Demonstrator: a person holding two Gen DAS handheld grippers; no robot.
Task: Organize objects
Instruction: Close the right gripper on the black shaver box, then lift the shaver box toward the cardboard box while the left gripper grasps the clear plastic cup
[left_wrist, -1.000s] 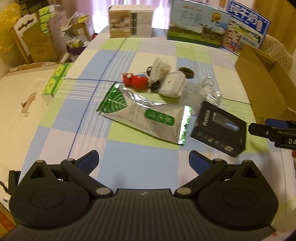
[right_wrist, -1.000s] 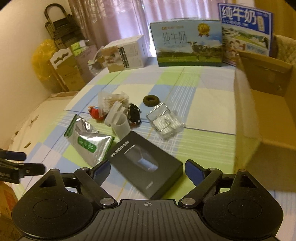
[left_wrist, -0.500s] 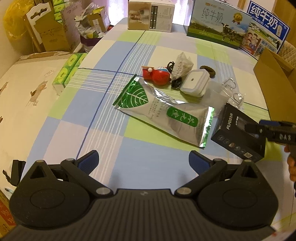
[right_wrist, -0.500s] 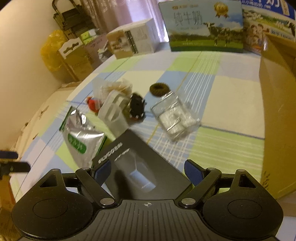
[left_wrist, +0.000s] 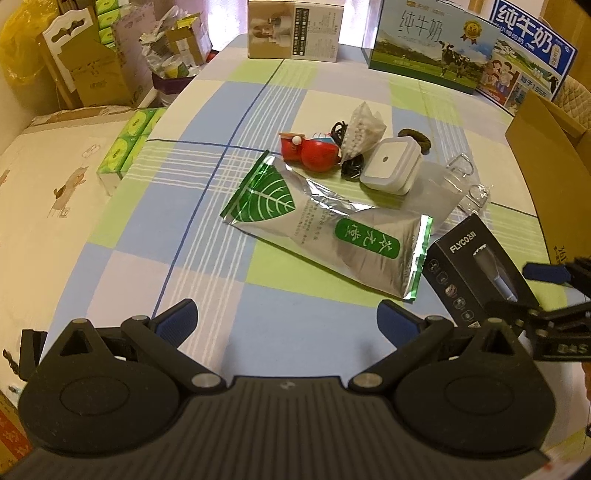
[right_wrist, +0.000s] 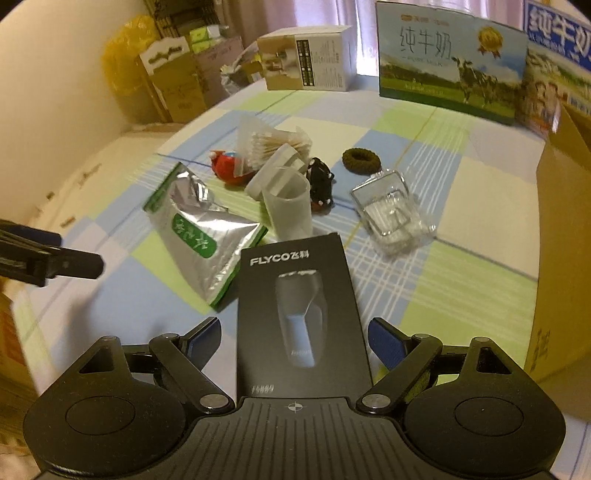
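Note:
A black FLYCO shaver box (right_wrist: 299, 306) lies flat on the checked tablecloth (left_wrist: 147, 243), between the fingers of my open right gripper (right_wrist: 295, 338), which straddles its near end. In the left wrist view the same box (left_wrist: 476, 269) shows with the right gripper (left_wrist: 532, 291) over it. Beyond it lie a silver-green pouch (left_wrist: 325, 225), a red toy (left_wrist: 314, 153), a bag of white beads (left_wrist: 362, 129), a white square device (left_wrist: 391, 166), a brown hair tie (right_wrist: 360, 160) and clear plastic packaging (right_wrist: 391, 218). My left gripper (left_wrist: 286, 319) is open and holds nothing, hovering near the table's front.
An open cardboard box (right_wrist: 565, 236) stands at the table's right edge. Milk cartons (left_wrist: 432, 44) and a white-brown box (left_wrist: 295, 29) line the back. Green tissue packs (left_wrist: 125, 147) and stacked cartons (left_wrist: 85, 70) sit off the table to the left.
My right gripper has moved forward and down until the black box lies between its open fingers. The left gripper has shifted slightly toward the pile and stayed open.

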